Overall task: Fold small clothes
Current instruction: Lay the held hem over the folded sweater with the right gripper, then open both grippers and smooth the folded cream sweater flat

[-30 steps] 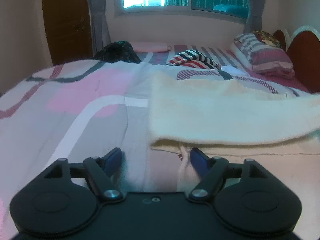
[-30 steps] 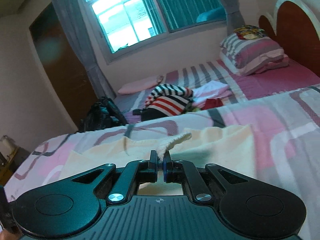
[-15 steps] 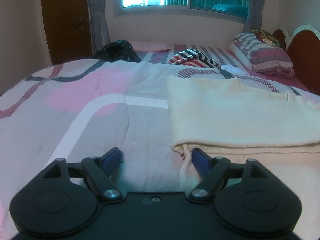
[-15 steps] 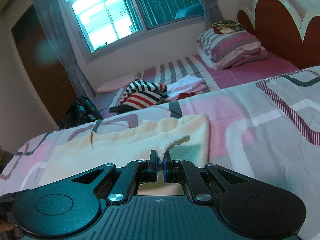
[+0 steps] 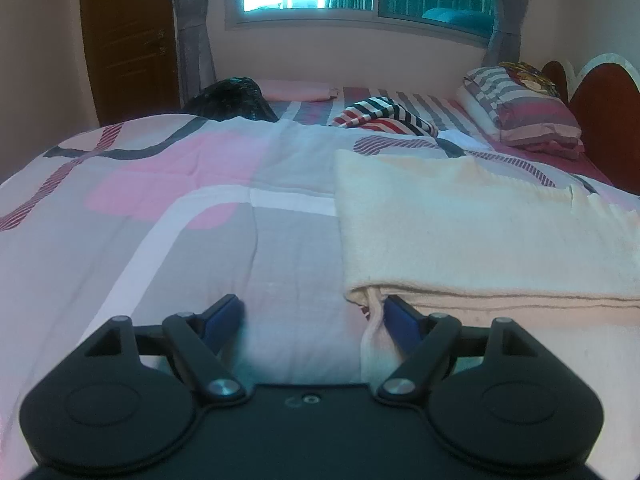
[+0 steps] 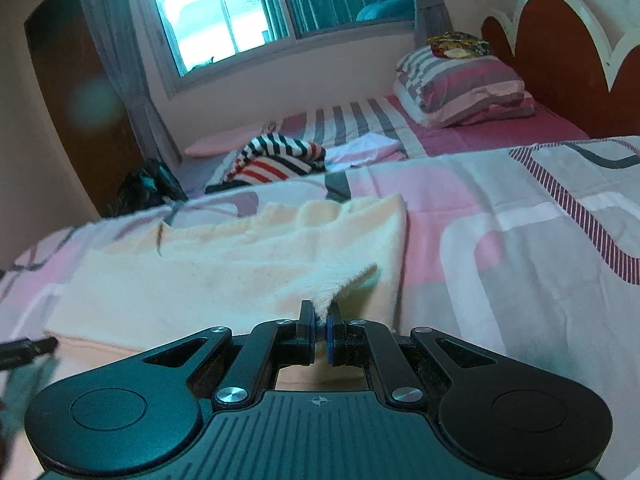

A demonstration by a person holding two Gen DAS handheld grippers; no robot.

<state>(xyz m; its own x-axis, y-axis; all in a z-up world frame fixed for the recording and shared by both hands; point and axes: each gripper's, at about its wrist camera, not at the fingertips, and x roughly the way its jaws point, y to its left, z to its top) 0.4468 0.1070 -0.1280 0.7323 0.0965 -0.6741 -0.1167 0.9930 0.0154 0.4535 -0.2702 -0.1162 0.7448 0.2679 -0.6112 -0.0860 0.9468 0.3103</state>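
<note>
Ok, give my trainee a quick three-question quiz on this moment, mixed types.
1. True or false: the left gripper is open with nothing between its fingers.
2. Multiple choice: what does the right gripper pinch? A) the striped shirt B) a corner of the cream garment C) the pillow
3. Fill in: the cream garment lies on the ____, and its near edge shows stacked layers, so it is already ____.

Key: 1 true. 2 B. 3 quilt; folded.
</note>
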